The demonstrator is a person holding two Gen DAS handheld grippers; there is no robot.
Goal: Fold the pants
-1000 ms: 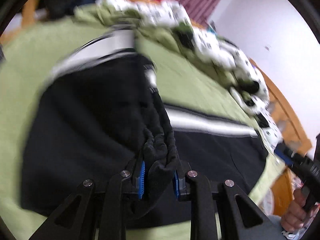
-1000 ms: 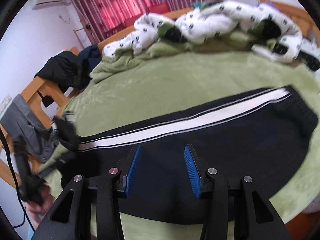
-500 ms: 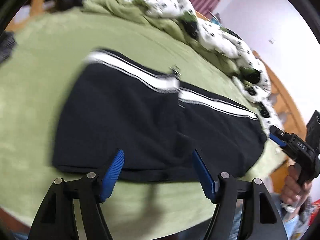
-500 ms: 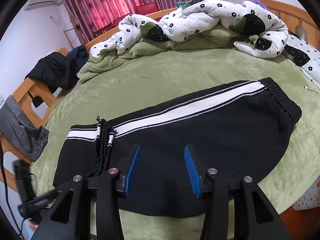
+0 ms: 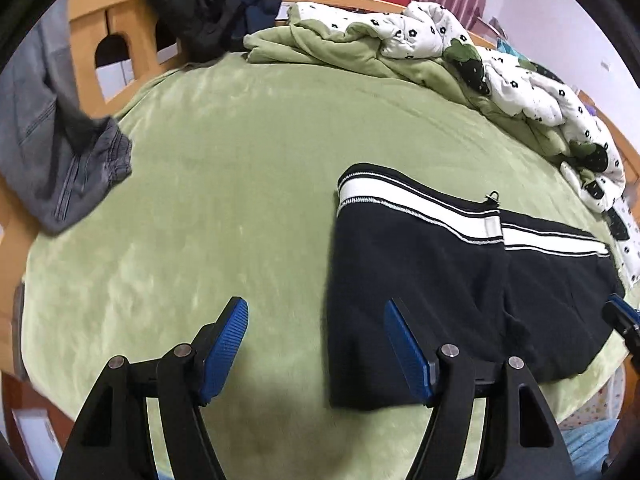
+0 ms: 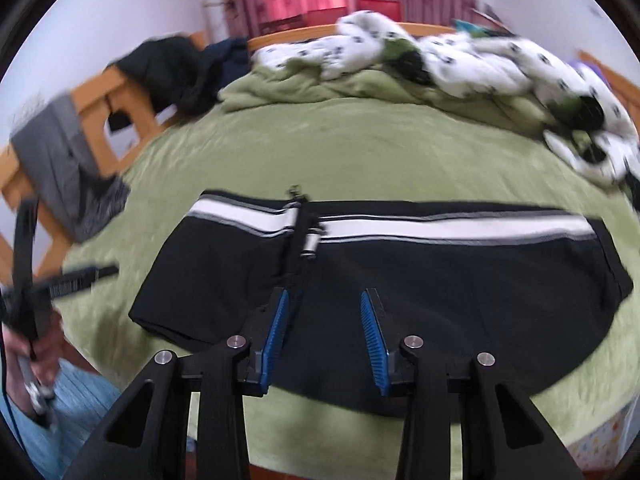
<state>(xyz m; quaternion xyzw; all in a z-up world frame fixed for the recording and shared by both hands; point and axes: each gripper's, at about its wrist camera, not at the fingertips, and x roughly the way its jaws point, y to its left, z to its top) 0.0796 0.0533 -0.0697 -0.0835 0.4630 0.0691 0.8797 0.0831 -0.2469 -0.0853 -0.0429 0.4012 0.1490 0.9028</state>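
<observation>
1. Two layers of cloth are what I read in the pants [image 6: 400,280]: a shorter flap lies doubled over the left part, its edge crossing the garment at the cuff [image 6: 309,236], so I judge one fold done and at least one more wanted.

2. My right gripper [image 6: 325,336] is the nearer one. It hangs over the near edge of the pants, about at the middle of their length, fingers [image 6: 276,332] moderately apart and holding nothing.

3. My left gripper [image 5: 316,344] has its fingers [image 5: 224,344] spread wide, also empty. The pants [image 5: 460,280] lie to its right: the right finger sits over their left end, the left finger over bare green bed cover [image 5: 220,160].

4. The long axis runs left to right across both views, with the white side stripe [image 6: 440,230] along the far edge. So the coming move, as I judge it, turns on taking one short end and carrying it along that axis toward the other (the left end is the handy one for my left gripper).

5. The pants are black, soft and flat on the bed, with some ripple near the flap. The right wrist view is blurred, so I cannot tell how neatly the layers line up.

6. Grey jeans [image 5: 60,152] hang over the wooden bed frame [image 5: 100,28], well apart from the work.
</observation>
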